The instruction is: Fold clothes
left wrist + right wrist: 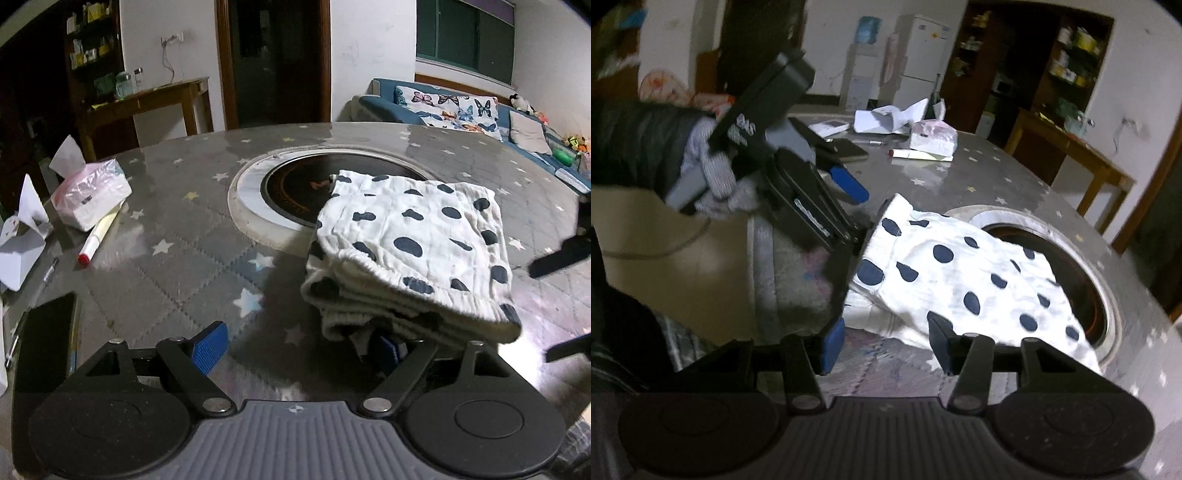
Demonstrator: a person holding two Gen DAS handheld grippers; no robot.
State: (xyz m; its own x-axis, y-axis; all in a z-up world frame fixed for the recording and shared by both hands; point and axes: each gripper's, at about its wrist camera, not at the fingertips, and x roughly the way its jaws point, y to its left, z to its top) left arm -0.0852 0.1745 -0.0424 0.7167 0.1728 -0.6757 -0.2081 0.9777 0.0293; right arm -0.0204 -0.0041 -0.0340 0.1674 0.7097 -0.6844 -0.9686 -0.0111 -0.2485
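Observation:
A folded white garment with dark blue spots (406,243) (960,280) lies on the star-patterned table (177,266), partly over a round inset cooktop (291,192). My left gripper (299,341) is open wide. Its left pad stands free over the table, and its right pad is tucked at the garment's near folded edge. The right wrist view shows this left gripper (858,214) in a gloved hand (716,173) at the garment's left end. My right gripper (886,343) is open at the garment's near edge with its pads not pressing the cloth. Its dark fingers (557,258) show at the right of the left wrist view.
At the table's left lie a pink tissue pack (90,195), a red-capped pen (98,240), folded white paper (22,236) and a dark phone (44,339). A cardboard box (665,240) stands beside the table. A sofa (461,107) and a wooden side table (155,96) are behind.

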